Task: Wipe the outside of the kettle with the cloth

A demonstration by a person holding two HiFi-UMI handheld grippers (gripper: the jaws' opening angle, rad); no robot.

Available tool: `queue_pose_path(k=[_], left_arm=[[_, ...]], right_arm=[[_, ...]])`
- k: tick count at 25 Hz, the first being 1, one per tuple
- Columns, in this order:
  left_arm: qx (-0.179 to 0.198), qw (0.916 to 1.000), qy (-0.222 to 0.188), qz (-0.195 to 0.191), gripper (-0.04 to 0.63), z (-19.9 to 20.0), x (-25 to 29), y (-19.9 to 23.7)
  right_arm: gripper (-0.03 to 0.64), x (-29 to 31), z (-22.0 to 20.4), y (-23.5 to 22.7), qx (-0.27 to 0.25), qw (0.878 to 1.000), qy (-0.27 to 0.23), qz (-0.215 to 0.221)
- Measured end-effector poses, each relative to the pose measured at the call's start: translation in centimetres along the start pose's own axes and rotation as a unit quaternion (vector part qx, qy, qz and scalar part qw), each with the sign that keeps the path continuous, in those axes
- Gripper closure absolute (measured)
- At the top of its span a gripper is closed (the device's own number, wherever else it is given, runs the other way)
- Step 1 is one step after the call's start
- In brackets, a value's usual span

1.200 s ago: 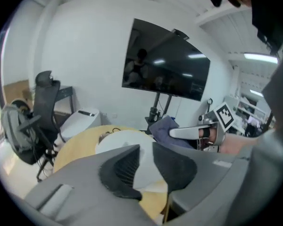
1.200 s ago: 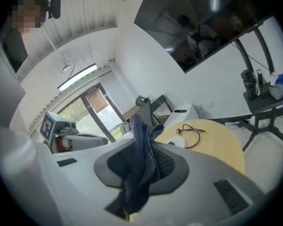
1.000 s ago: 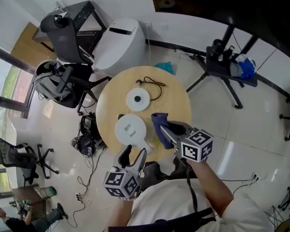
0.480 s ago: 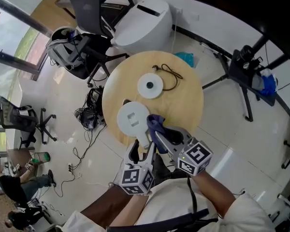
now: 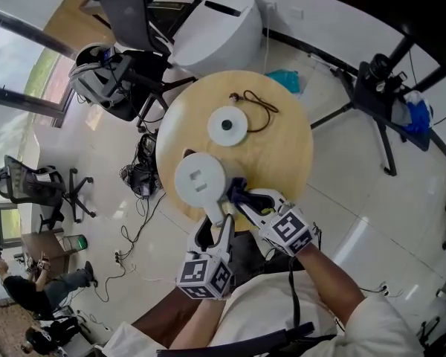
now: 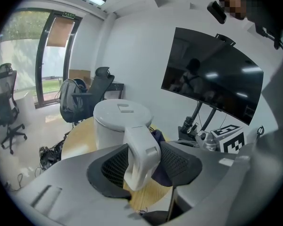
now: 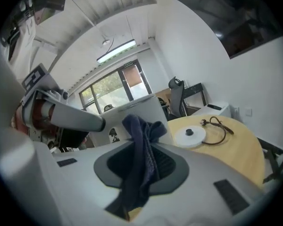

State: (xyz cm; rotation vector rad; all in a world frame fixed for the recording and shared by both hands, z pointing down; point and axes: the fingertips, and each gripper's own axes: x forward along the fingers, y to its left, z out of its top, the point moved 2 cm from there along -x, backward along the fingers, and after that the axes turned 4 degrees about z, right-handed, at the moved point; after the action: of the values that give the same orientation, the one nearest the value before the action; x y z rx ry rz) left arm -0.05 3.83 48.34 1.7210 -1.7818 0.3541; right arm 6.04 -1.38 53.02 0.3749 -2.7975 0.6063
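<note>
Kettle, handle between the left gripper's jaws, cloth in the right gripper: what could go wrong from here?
1. The kettle stands close to the near edge of the table. A hard push with the cloth could slide it off, especially if the left gripper, whose jaws have just been closing around the handle, holds loosely.
2. Most of the cloth hangs below the right gripper, so bare jaw tips might scrape the kettle.

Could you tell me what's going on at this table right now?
A person works with two handheld grippers at a round wooden table. The left gripper has just been closing its jaws on the handle of the white kettle. The right gripper is shut on a dark blue cloth, close beside the kettle. The kettle's base sits further back.
</note>
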Motion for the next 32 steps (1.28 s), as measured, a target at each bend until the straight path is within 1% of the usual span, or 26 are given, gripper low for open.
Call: queue_pose_path(k=[2,5,6,7,9,12,13,14,16,18,20,21,23,25,27,29,32], left_arm=[[0.002,1.0000,0.003,-0.002,0.397,0.0,0.0,0.1],[0.014,0.9999,0.006,-0.003,0.395,-0.1,0.0,0.1],[0.016,0.9999,0.007,-0.003,0.396,-0.1,0.0,0.1],[0.015,0.9999,0.007,-0.002,0.396,-0.1,0.0,0.0],[0.011,0.9999,0.007,-0.003,0.396,-0.1,0.0,-0.1],[0.013,0.9998,0.009,-0.009,0.396,0.0,0.0,-0.2],[0.017,0.9998,0.010,-0.010,0.396,0.0,0.0,-0.2],[0.020,0.9997,0.011,-0.012,0.397,0.1,0.0,-0.2],[0.025,0.9995,0.013,-0.014,0.400,0.2,-0.1,-0.1],[0.027,0.9994,0.016,-0.016,0.402,0.3,-0.2,-0.1],[0.030,0.9992,0.020,-0.019,0.402,0.2,-0.2,-0.2],[0.033,0.9990,0.022,-0.020,0.402,0.2,-0.2,-0.2],[0.039,0.9985,0.028,-0.025,0.405,0.2,-0.3,0.1],[0.050,0.9977,0.033,-0.032,0.407,0.2,-0.4,0.4],[0.066,0.9962,0.037,-0.043,0.408,0.3,-0.4,0.7],[0.083,0.9942,0.039,-0.057,0.411,0.5,-0.4,1.0],[0.099,0.9909,0.037,-0.084,0.411,0.6,-0.4,1.7]], right_arm=[[0.534,-0.4,1.7,1.4,-0.016,0.999,-0.018,0.027],[0.534,-1.7,5.7,3.3,-0.033,0.994,-0.072,0.079],[0.534,-2.0,6.7,3.7,-0.040,0.992,-0.078,0.090],[0.534,-2.0,7.1,3.8,-0.051,0.992,-0.072,0.094],[0.534,-1.5,6.7,3.7,-0.063,0.992,-0.056,0.098],[0.534,-0.8,3.9,2.3,-0.010,0.993,-0.046,0.104],[0.534,-0.3,2.1,1.7,0.002,0.995,-0.027,0.096],[0.534,0.3,0.0,0.9,0.010,0.997,0.002,0.083],[0.534,1.9,-4.3,-0.6,0.029,0.996,0.075,0.047],[0.534,3.1,-7.6,-1.9,0.055,0.987,0.148,0.012],[0.534,3.7,-9.6,-2.9,0.063,0.975,0.212,-0.017],[0.534,3.9,-10.2,-3.3,0.063,0.969,0.236,-0.026],[0.534,4.3,-10.8,-3.8,0.064,0.963,0.259,-0.033],[0.534,4.5,-11.0,-4.1,0.064,0.962,0.263,-0.037],[0.534,4.2,-10.6,-3.9,0.062,0.965,0.251,-0.037],[0.534,3.5,-8.9,-3.3,0.056,0.973,0.222,-0.032],[0.535,1.9,-4.1,-2.0,0.033,0.987,0.155,-0.022]])
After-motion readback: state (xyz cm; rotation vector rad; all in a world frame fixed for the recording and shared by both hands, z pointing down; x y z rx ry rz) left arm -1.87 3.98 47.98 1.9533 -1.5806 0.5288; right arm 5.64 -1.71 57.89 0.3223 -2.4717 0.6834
